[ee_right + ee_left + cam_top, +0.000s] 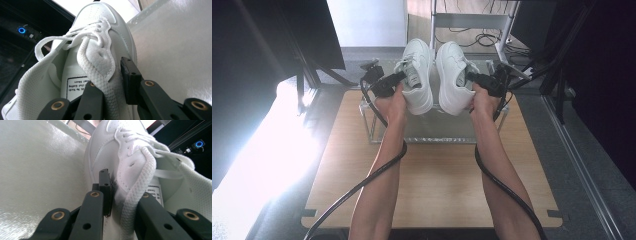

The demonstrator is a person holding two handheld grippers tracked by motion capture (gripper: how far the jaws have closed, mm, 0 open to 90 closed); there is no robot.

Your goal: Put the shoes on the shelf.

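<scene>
Holding one white shoe each, the left gripper (398,79) clamps the left shoe (418,75) and the right gripper (476,79) the right shoe (453,75), above the rack (437,131). Probable next move: lower both level onto the rack.

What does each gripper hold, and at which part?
Left gripper clamps the left white sneaker by its collar edge; right gripper clamps the right white sneaker likewise.

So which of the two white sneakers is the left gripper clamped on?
The white lace-up sneaker on the left, gripped at its collar by the left gripper; the other white sneaker is in the right gripper.
</scene>
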